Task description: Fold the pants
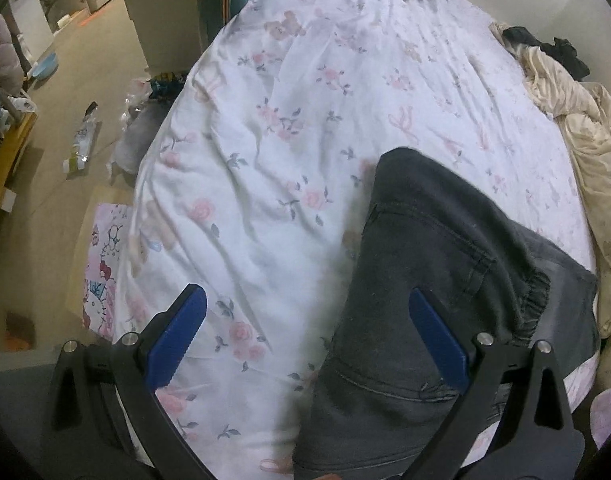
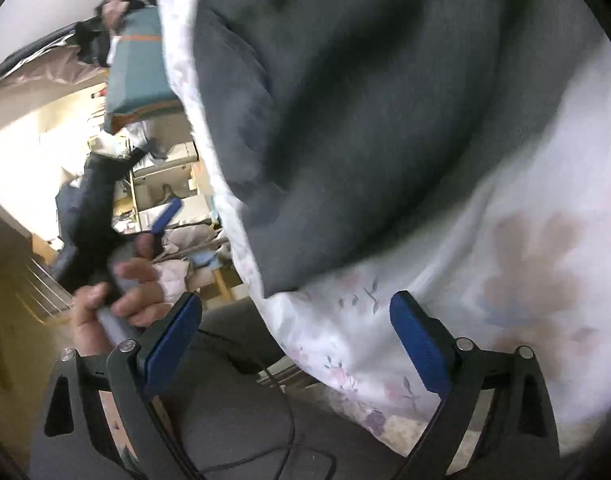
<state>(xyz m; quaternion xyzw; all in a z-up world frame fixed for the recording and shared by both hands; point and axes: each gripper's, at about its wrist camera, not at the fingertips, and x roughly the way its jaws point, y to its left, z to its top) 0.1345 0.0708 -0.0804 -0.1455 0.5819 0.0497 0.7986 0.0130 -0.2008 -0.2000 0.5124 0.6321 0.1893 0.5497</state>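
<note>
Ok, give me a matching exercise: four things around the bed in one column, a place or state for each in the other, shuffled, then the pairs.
Things:
1. dark grey pants
2. cream bedding
3. left gripper
4. blue basin

Places or states:
A. on the floor beside the bed
B. jaws wide apart, nothing between them
C. bunched along the bed's far edge
D. lying on the floral sheet

Pairs: 1-D, 2-C, 3-B, 4-A

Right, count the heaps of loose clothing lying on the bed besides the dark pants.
1: a cream and black clothes heap at the far right edge of the floral bedsheet, apart from the dark grey pants. Others may lie outside the view.
</note>
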